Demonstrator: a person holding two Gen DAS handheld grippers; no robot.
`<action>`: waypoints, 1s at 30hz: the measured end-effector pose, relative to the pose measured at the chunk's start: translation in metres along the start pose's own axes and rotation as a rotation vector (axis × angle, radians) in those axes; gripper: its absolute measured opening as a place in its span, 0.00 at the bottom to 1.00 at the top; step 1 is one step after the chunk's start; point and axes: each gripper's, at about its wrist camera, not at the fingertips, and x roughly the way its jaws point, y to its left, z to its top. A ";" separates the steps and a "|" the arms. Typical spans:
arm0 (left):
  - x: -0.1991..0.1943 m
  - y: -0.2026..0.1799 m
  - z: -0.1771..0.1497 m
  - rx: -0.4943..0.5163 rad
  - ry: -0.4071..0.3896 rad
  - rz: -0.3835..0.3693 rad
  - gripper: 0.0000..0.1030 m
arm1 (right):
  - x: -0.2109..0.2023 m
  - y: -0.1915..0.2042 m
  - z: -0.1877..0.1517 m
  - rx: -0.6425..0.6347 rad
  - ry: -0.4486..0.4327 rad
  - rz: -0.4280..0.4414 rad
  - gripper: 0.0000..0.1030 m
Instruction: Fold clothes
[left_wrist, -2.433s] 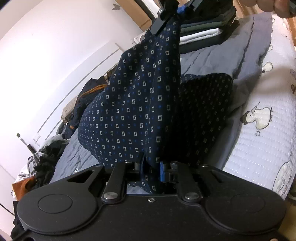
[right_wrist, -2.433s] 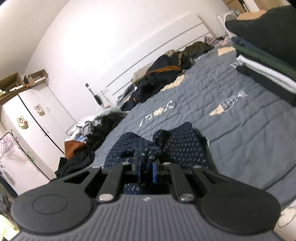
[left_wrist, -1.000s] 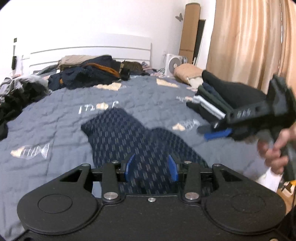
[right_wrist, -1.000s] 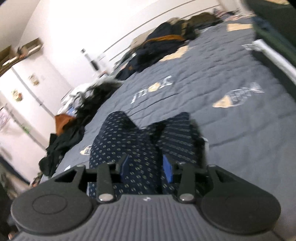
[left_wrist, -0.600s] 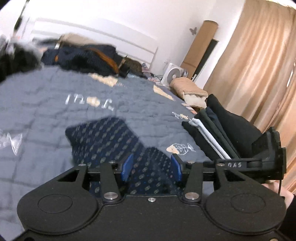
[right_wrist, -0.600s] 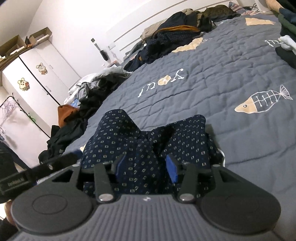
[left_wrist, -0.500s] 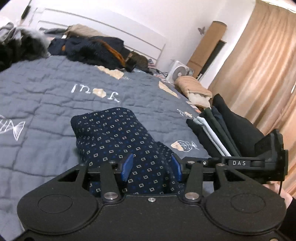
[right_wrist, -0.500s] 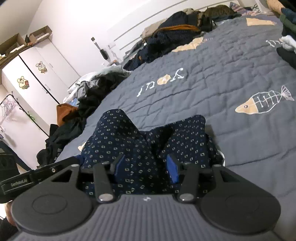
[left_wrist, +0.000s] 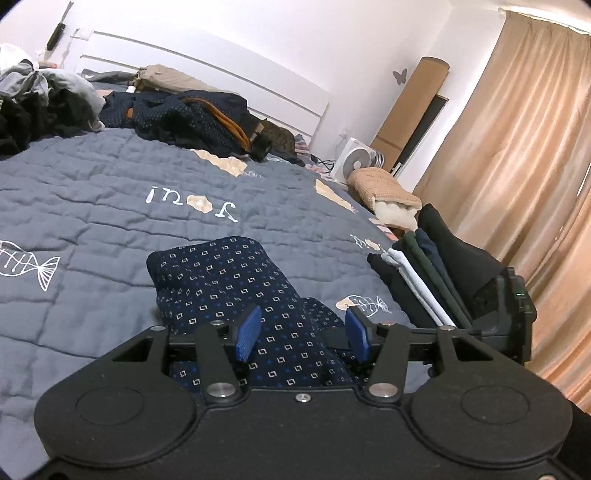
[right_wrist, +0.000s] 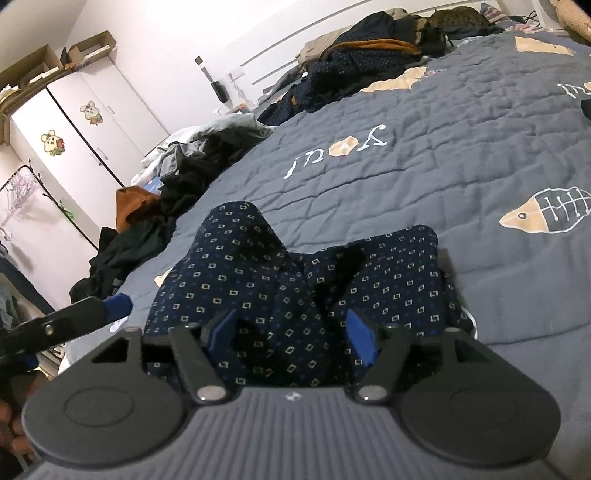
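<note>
A navy shirt with small square dots (left_wrist: 221, 277) lies folded on the grey quilt (left_wrist: 92, 206). My left gripper (left_wrist: 303, 334) hovers low over its near edge. Its jaws are opening, and the cloth shows under the gap with neither blue pad pressing on it. In the right wrist view the same shirt (right_wrist: 258, 280) is a rumpled bundle with two humps. My right gripper (right_wrist: 291, 334) sits over its near side. Those jaws are opening too, wide apart, and the fabric lies loose between them. One blue-tipped finger of the left gripper (right_wrist: 88, 312) pokes in from the left.
A stack of folded clothes (left_wrist: 424, 273) stands at the bed's right edge beside tan curtains (left_wrist: 517, 155). Unfolded dark clothes are heaped by the headboard (left_wrist: 192, 114) and along the bed's left side (right_wrist: 177, 177). A white wardrobe (right_wrist: 74, 122) stands behind them.
Earlier both grippers were shut on the shirt and held it up. It now rests on the quilt, both jaws have spread apart, and the right gripper has widened most.
</note>
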 end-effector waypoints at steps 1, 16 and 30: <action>0.000 0.000 -0.001 0.000 0.000 0.002 0.49 | 0.002 -0.001 0.000 0.006 0.005 0.004 0.66; 0.009 0.005 -0.002 0.007 0.011 0.031 0.49 | 0.002 0.013 0.001 -0.029 -0.005 0.005 0.06; -0.003 0.016 0.018 -0.101 -0.034 -0.012 0.56 | -0.037 0.069 0.000 -0.297 -0.110 0.163 0.02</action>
